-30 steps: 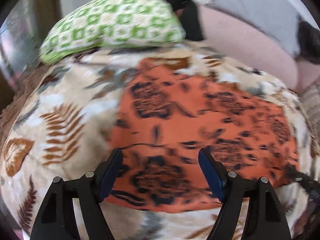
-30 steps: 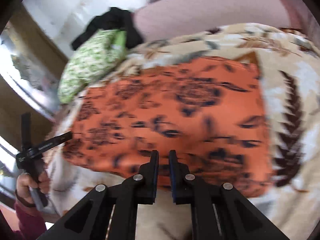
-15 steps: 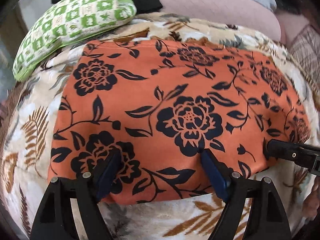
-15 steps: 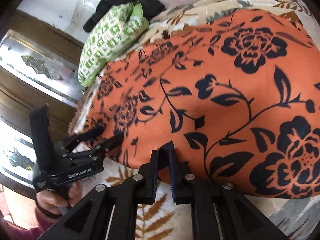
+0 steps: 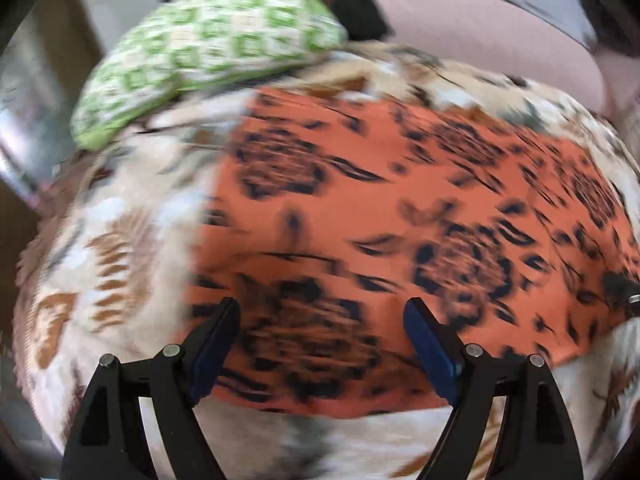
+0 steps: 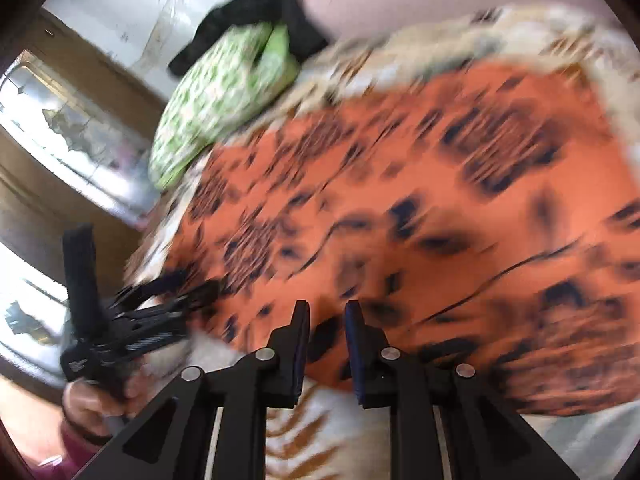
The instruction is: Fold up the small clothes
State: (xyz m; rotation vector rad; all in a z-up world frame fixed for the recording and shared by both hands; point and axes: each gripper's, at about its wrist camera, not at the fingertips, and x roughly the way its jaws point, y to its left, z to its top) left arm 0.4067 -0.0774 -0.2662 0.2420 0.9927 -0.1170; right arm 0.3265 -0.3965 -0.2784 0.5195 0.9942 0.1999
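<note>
While both claws [image 5: 322, 312] [image 6: 327, 312] gape empty, the orange cloth [image 5: 400, 220] lies beneath them.

Right gripper [image 6: 327, 312]: its fingers, pressed almost together a second ago, have just been opening and now stand a narrow gap apart over the near edge of the orange floral cloth [image 6: 420, 216], with nothing pinched between them. Left gripper [image 5: 322, 312]: fingers have spread slightly wider above the cloth's near left corner.
</note>
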